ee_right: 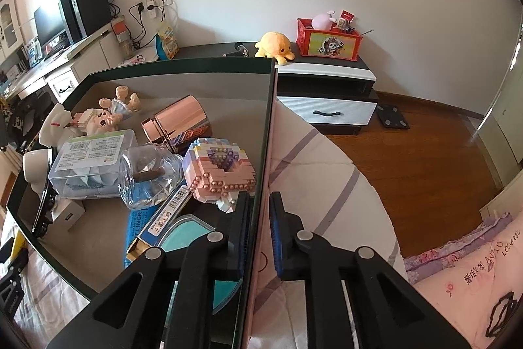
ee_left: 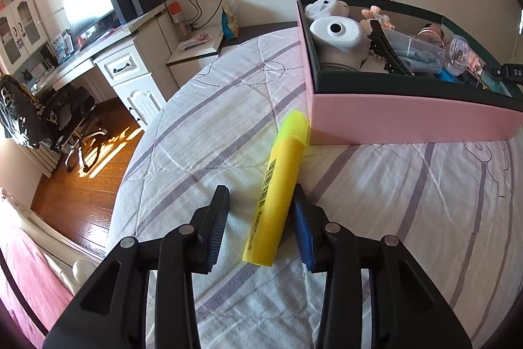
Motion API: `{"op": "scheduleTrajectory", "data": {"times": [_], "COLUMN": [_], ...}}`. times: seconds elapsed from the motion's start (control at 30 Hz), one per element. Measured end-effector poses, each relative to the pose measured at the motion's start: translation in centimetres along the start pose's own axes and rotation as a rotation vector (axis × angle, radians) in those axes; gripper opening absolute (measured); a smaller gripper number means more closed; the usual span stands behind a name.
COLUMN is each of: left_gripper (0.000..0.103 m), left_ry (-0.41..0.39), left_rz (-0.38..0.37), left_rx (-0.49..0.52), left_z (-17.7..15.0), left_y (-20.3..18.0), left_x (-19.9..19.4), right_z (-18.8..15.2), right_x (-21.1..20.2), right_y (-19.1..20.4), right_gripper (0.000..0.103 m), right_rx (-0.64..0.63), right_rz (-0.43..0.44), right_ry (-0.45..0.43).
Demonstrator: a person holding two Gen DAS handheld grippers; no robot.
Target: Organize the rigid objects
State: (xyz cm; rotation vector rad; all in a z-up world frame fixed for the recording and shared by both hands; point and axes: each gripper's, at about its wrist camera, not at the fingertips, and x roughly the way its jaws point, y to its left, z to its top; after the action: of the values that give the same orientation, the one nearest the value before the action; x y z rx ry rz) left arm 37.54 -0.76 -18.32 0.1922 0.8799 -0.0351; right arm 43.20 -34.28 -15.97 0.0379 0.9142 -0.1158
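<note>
A yellow highlighter [ee_left: 278, 185] lies on the striped bedspread, its cap pointing at the pink box [ee_left: 392, 113]. My left gripper [ee_left: 260, 192] is open around the pen's lower half. Its right pad [ee_left: 302, 228] is against the barrel and its left pad [ee_left: 217, 224] stands clear of it. My right gripper [ee_right: 260, 198] is shut on the box's right wall [ee_right: 265, 126], one finger inside and one outside. The box holds several items: a brick model [ee_right: 219, 169], a glass bottle [ee_right: 150, 175], a rose-gold cup [ee_right: 179, 123], a doll [ee_right: 108, 116] and a clear plastic case [ee_right: 88, 162].
The bed's edge [ee_left: 130, 172] curves to the left, with wood floor [ee_left: 75, 205], an office chair [ee_left: 65, 120] and a white desk [ee_left: 130, 71] beyond. On the right are a low cabinet [ee_right: 327, 94] bearing a yellow plush [ee_right: 274, 44] and a red bin [ee_right: 327, 38], and a pink pillow [ee_right: 474, 277].
</note>
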Motion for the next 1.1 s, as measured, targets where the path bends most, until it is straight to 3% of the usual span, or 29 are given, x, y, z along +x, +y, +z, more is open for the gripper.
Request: {"op": "scheduleTrajectory", "data": {"times": [0.03,0.07,0.1,0.37,0.6,0.73,0.77,0.97,1.1], "left_gripper": [0.033,0.018,0.014,0.014,0.014,0.011,0.001,0.001,0.001], "left_ry": [-0.004,-0.007,-0.005,-0.033,-0.104,-0.167,-0.183,-0.226,-0.202], "left_rz": [-0.006,-0.021,-0.022,-0.024,-0.043,-0.087,-0.095,-0.154,-0.159], "left_rx": [-0.001,-0.004,-0.003,-0.055,-0.085,-0.061,-0.053,0.048,0.034], "left_z": [0.1,0.1,0.2,0.0,1.3,3.2,3.8,8.3,7.9], "left_y": [0.0,0.0,-0.2,0.8,1.4,0.3,-0.2,-4.6,-4.8], "left_x": [0.0,0.0,-0.1,-1.4,-4.4,-6.7,-7.1,-7.4,-6.8], "right_z": [0.0,0.0,0.0,0.0,0.1,0.0,0.1,0.3,0.3], "right_x": [0.0,0.0,0.0,-0.3,-0.3,-0.3,-0.2,-0.1,-0.1], "right_y": [0.0,0.0,0.1,0.4,0.4,0.5,0.6,0.8,0.8], "right_gripper": [0.01,0.01,0.01,0.01,0.01,0.01,0.01,0.01,0.01], "right_rx": [-0.002,-0.003,-0.005,-0.017,-0.024,-0.026,-0.028,-0.049,-0.056], "right_rz": [0.0,0.001,-0.001,-0.004,-0.006,-0.005,-0.006,-0.012,-0.009], "right_ry": [-0.002,-0.003,-0.003,-0.001,0.0,0.001,0.001,0.012,0.018]}}
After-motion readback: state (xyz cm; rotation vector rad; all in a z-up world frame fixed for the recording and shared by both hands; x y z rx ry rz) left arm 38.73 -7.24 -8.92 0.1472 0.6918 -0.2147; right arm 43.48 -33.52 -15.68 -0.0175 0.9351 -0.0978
